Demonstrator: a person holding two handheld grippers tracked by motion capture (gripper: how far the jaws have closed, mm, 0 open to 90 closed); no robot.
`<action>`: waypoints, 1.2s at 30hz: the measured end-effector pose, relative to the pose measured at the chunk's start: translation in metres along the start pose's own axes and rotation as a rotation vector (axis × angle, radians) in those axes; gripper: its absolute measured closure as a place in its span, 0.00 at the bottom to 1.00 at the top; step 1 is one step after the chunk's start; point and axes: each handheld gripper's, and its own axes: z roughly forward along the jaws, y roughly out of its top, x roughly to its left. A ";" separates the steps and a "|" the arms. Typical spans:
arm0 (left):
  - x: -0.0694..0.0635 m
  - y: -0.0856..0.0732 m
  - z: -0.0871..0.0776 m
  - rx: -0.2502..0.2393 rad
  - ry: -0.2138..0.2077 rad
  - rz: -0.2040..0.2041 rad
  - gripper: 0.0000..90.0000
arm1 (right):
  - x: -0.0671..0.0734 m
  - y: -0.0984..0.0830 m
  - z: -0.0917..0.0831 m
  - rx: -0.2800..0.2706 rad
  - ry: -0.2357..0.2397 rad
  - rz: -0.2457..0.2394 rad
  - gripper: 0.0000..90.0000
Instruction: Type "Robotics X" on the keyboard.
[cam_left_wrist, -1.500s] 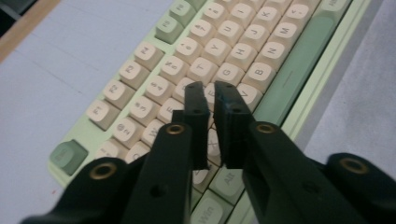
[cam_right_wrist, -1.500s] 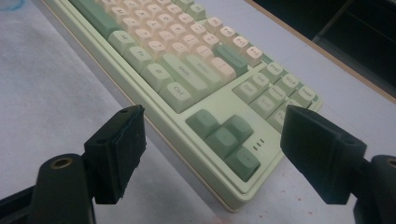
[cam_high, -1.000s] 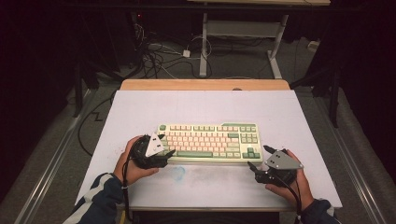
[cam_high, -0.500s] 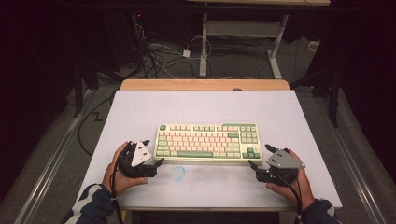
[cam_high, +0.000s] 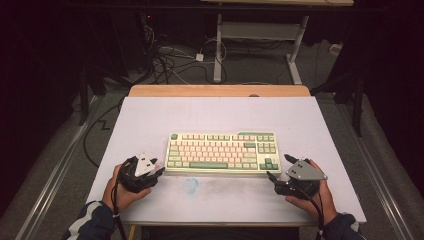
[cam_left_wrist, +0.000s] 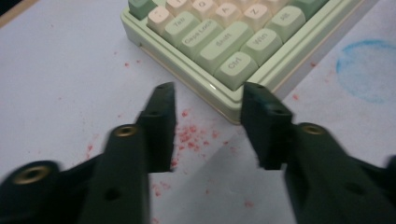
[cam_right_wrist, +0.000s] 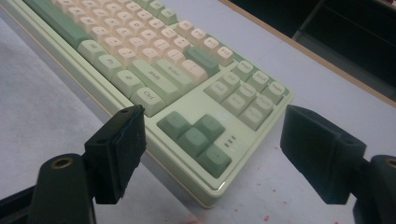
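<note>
Pale matte table, wood-edged at the far side, is carrying a pastel keyboard between two hand-held grippers.

Rectangular and glossy-cased, the keyboard is lying flat at the table's middle, its sculpted keycaps showing green and cream. The left gripper is hovering just off its near-left corner, blunt black jaws standing apart; the right gripper is straddling the near-right corner, jaws spread wide, touching nothing. Red specks and a faint blue ring are marking the surface.
</note>
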 end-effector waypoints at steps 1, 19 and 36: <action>0.000 0.000 0.000 0.004 -0.003 -0.003 0.74 | 0.000 0.000 0.000 0.000 0.000 0.002 0.26; -0.010 0.016 0.004 0.044 -0.077 -0.022 0.97 | 0.002 0.000 0.002 0.009 0.009 -0.015 0.26; -0.035 0.036 0.049 0.092 -0.114 0.050 0.97 | 0.004 -0.001 0.006 0.025 0.022 -0.025 0.26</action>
